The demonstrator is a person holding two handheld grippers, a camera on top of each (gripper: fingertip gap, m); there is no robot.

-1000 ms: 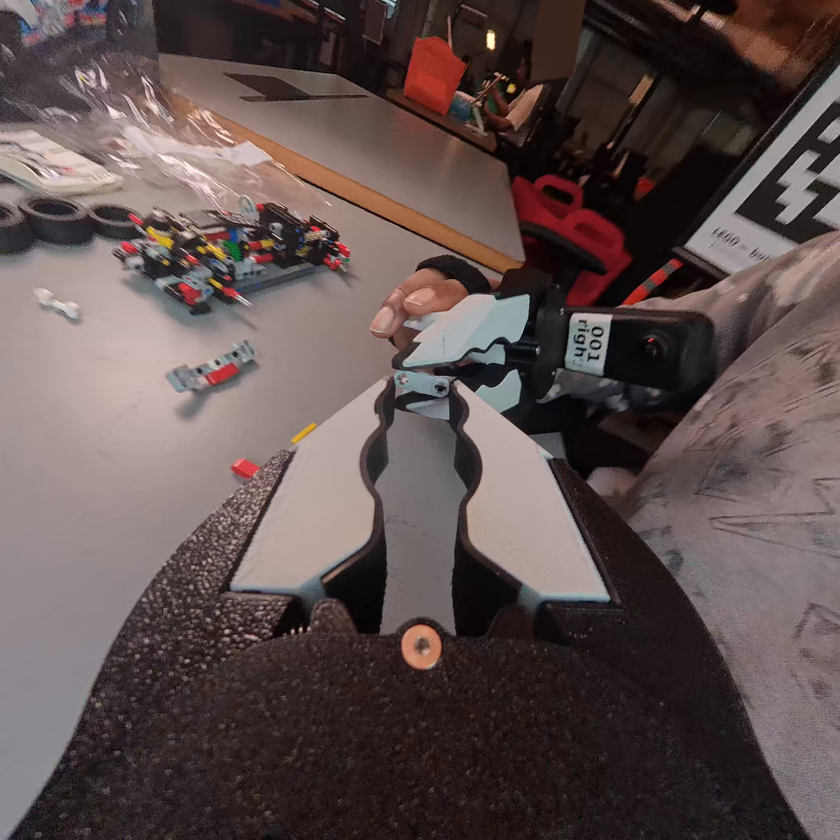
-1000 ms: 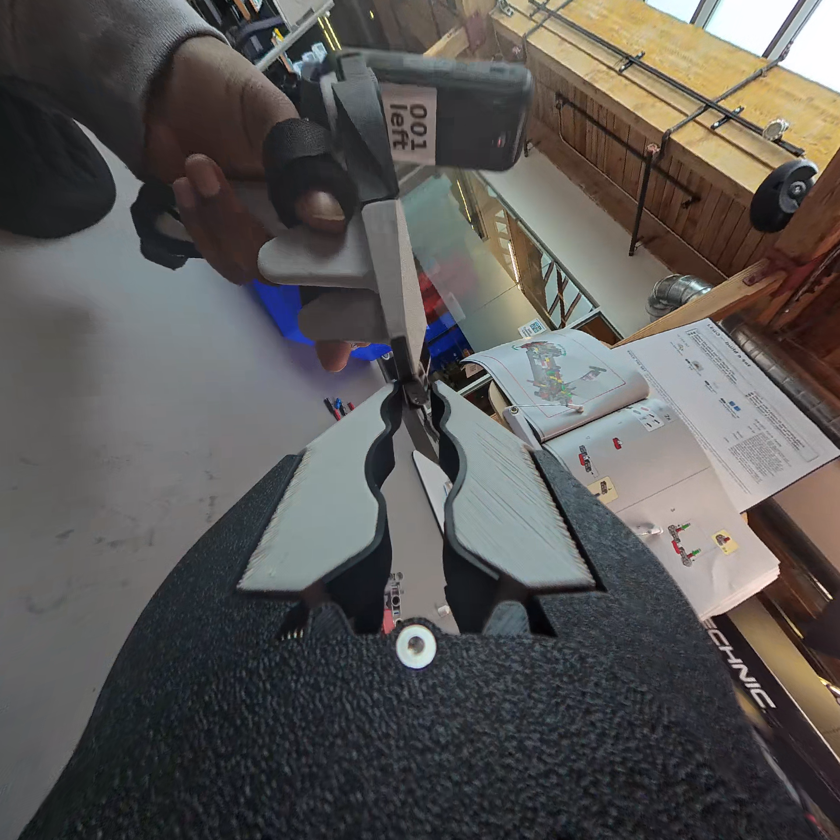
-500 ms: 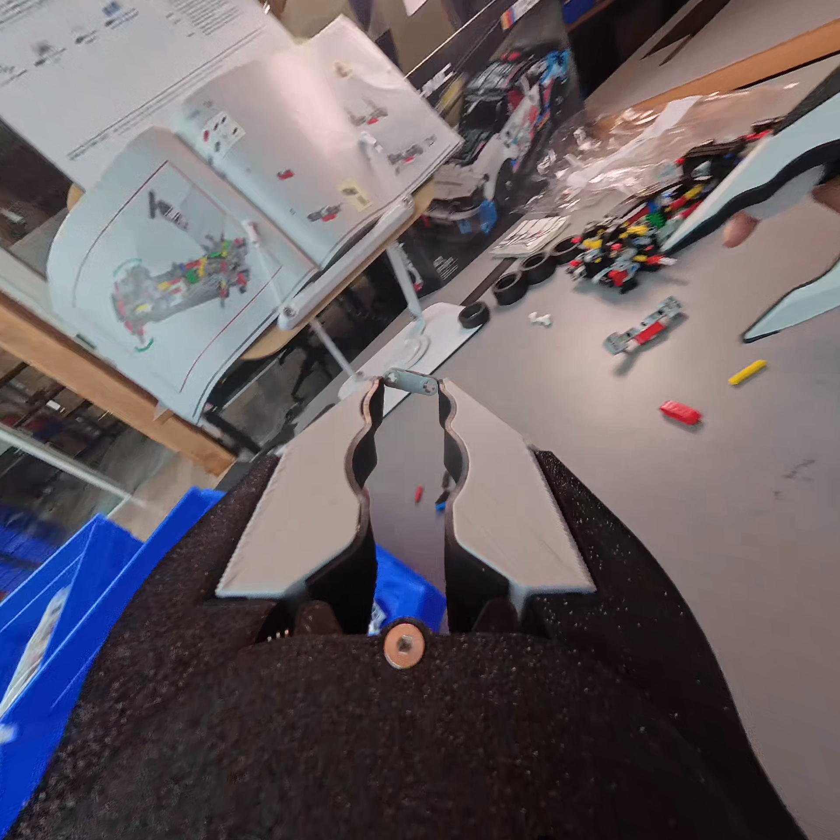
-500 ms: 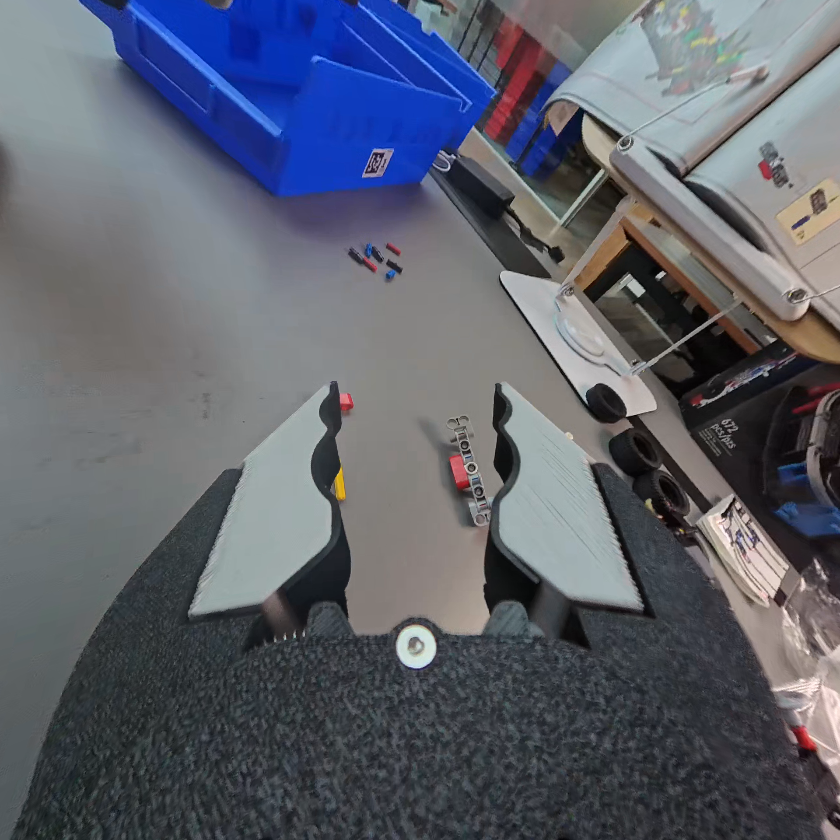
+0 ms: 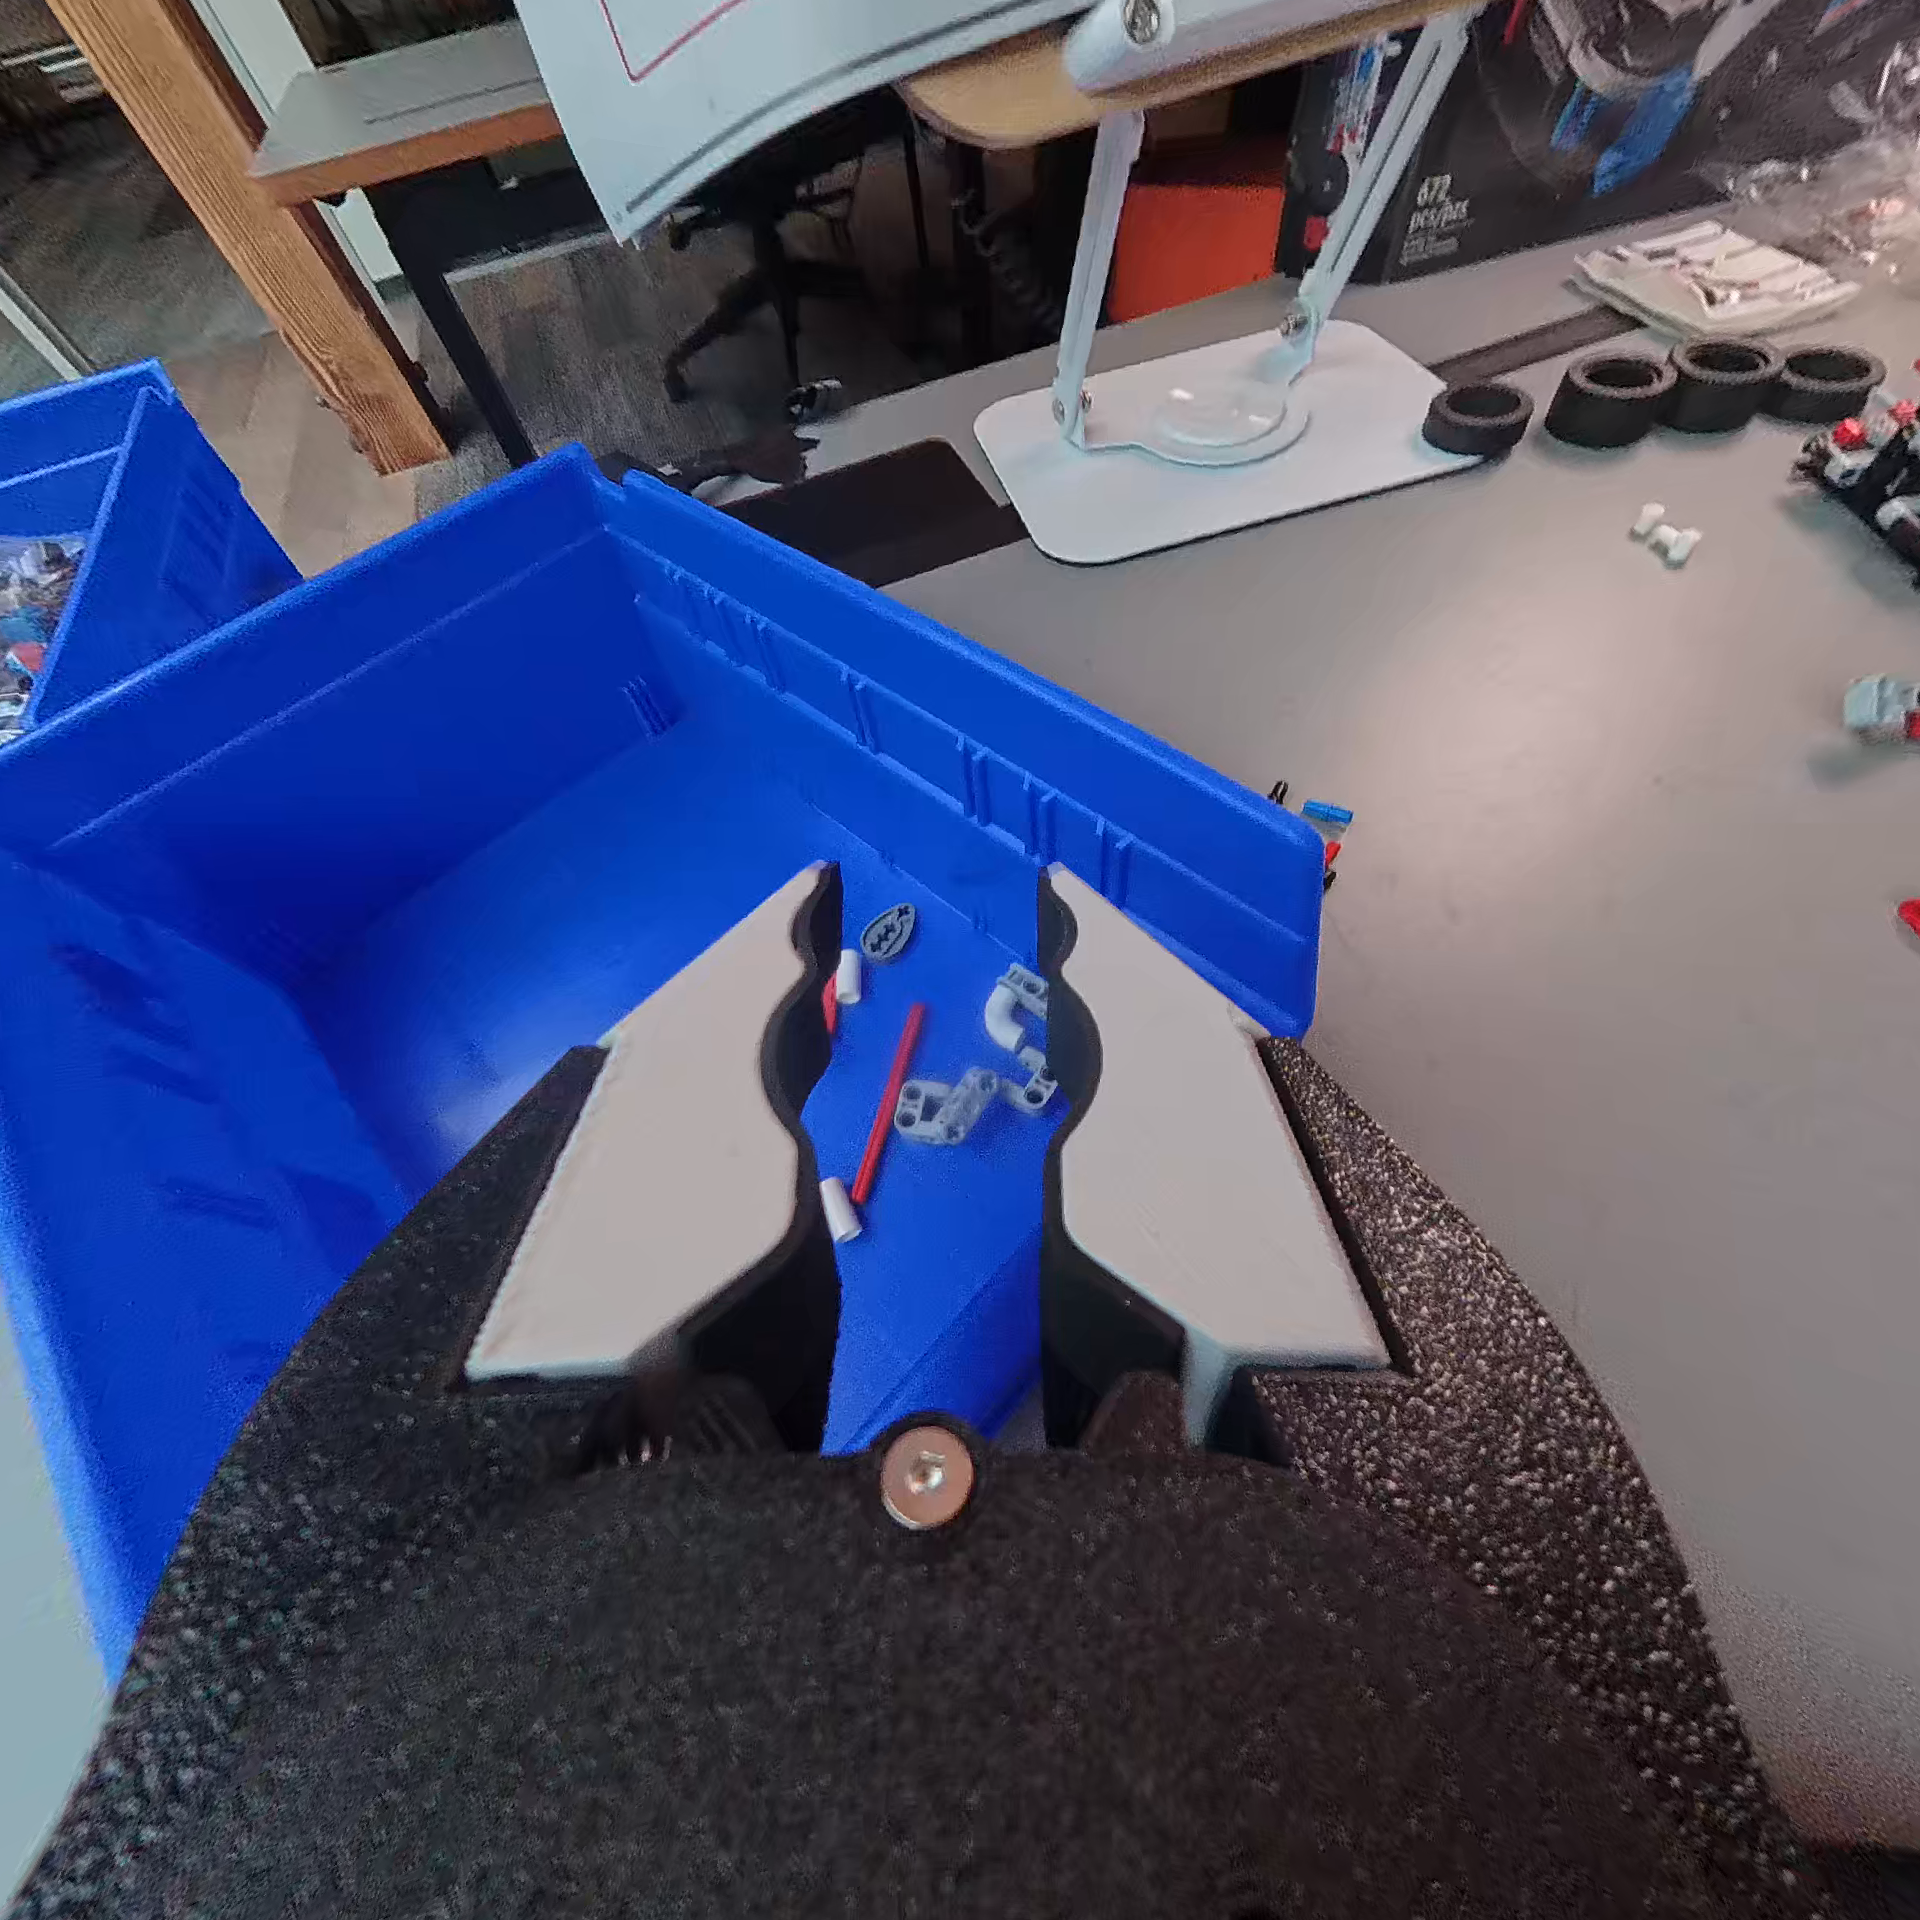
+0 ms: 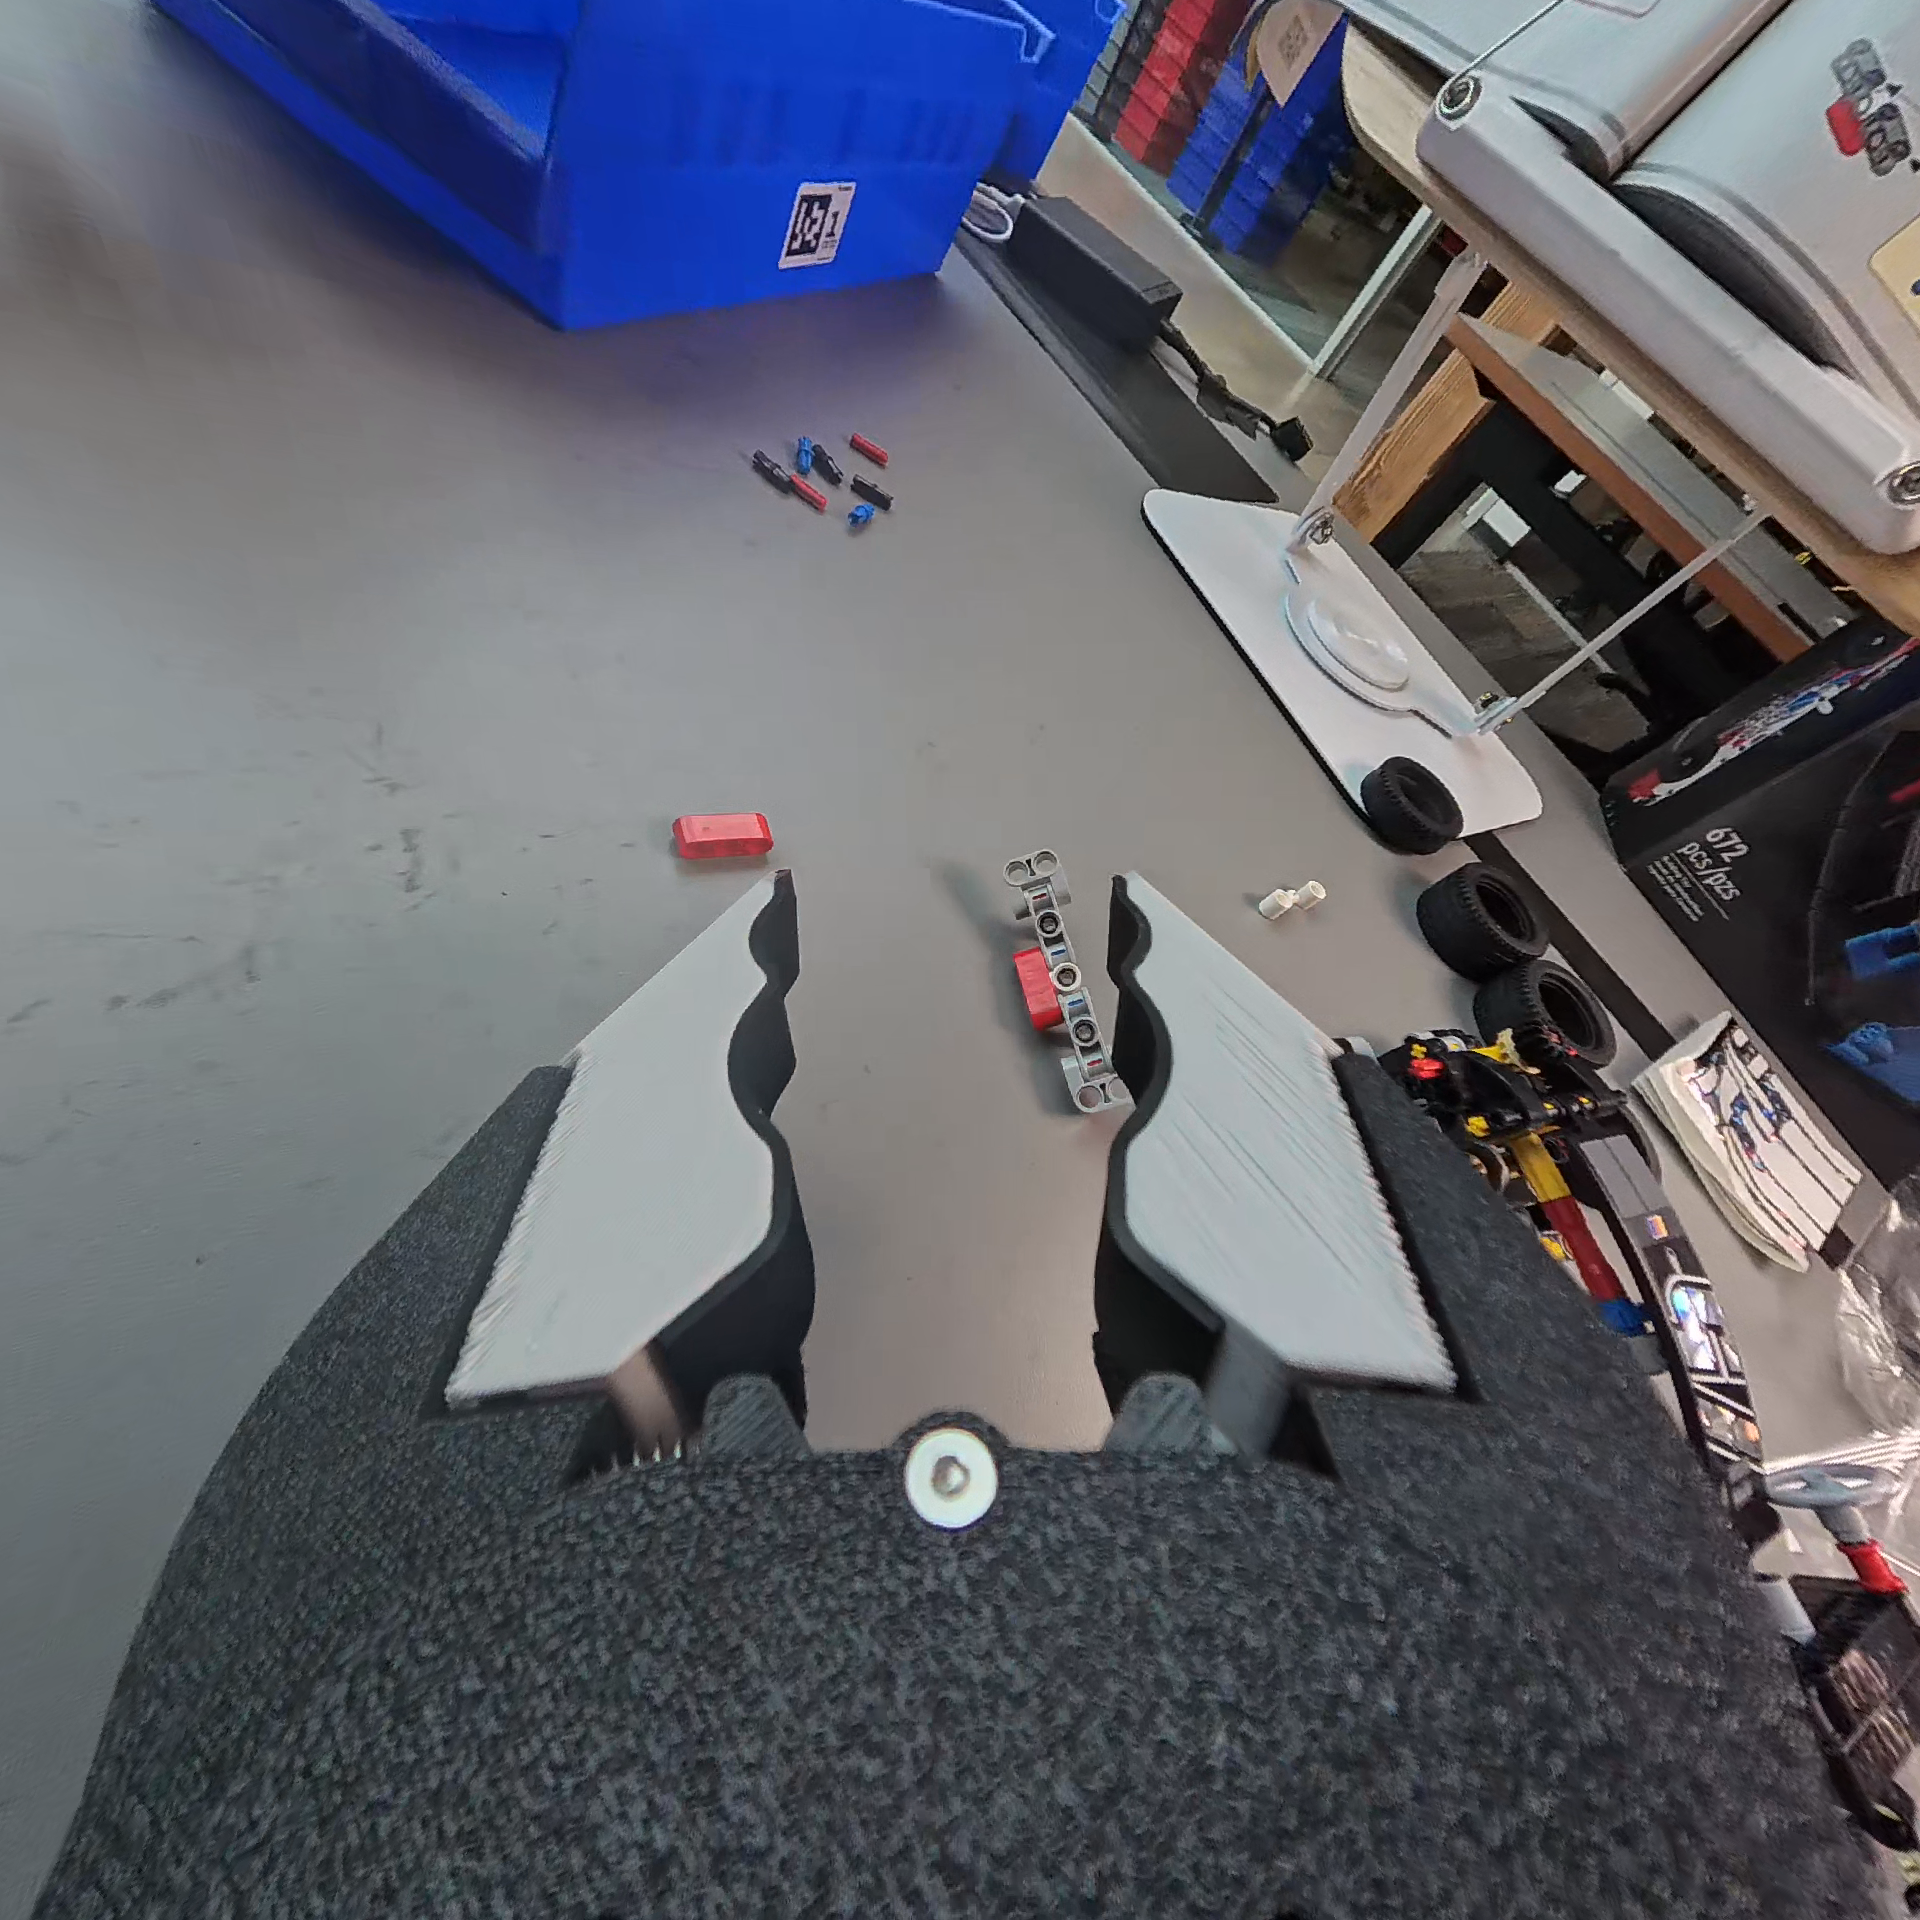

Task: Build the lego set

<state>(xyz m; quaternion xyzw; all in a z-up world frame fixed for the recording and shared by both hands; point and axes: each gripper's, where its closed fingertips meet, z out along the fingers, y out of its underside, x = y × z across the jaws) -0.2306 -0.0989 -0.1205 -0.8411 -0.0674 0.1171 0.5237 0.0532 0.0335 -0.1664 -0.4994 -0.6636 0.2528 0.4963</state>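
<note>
My left gripper (image 5: 937,878) is open and empty, hovering over the blue bin (image 5: 1143,821). On the bin floor between its fingers lie a red axle (image 5: 888,1101), grey connector pieces (image 5: 951,1107), a white elbow piece (image 5: 1003,1013) and small white tubes (image 5: 850,977). My right gripper (image 6: 953,883) is open and empty, low over the grey table. A grey beam with a red block (image 6: 1060,987) lies flat between its fingers, close to the right finger (image 6: 1226,1091). The partly built car chassis (image 6: 1507,1101) sits just right of that gripper.
A red piece (image 6: 721,834) and a cluster of small pins (image 6: 821,478) lie ahead on the table. Black tyres (image 6: 1481,920), a white connector (image 6: 1291,899), the white book-stand base (image 6: 1340,644), sticker sheets (image 6: 1745,1132) and the set's box (image 6: 1766,831) line the right side. Across from one pair of fingers to the other is roughly 30 cm.
Both grippers met on a small grey piece in the air. The right let go, opened and dropped toward the table. The left carried the piece over the bin and opened.
</note>
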